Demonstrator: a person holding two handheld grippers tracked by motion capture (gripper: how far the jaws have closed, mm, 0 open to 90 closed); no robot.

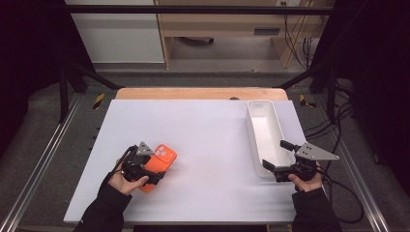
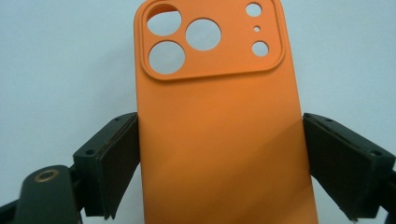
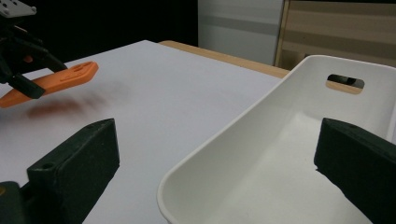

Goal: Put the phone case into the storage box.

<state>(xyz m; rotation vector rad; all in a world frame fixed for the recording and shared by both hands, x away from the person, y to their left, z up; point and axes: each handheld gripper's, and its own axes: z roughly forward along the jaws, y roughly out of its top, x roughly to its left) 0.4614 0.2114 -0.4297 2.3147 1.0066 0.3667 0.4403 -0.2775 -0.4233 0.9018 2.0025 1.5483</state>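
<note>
An orange phone case [image 2: 219,93] with its camera cut-outs at the far end sits between the two black pads of my left gripper [image 2: 219,126], which is shut on its long sides. From above, that gripper [image 1: 153,170] and the case [image 1: 163,159] are at the front left of the white table [image 1: 208,140]. In the right gripper view the case [image 3: 70,74] hangs tilted a little above the table, with its shadow under it. My right gripper [image 1: 278,154] stands open at the near end of a white bin [image 1: 251,130], its jaws either side of the bin's near rim [image 3: 196,163].
The long white bin [image 3: 299,154] lies front to back along the table's right side and has nothing in it. A wooden edge [image 1: 200,93] runs behind the white sheet. Black frame bars and cables stand off the table on both sides.
</note>
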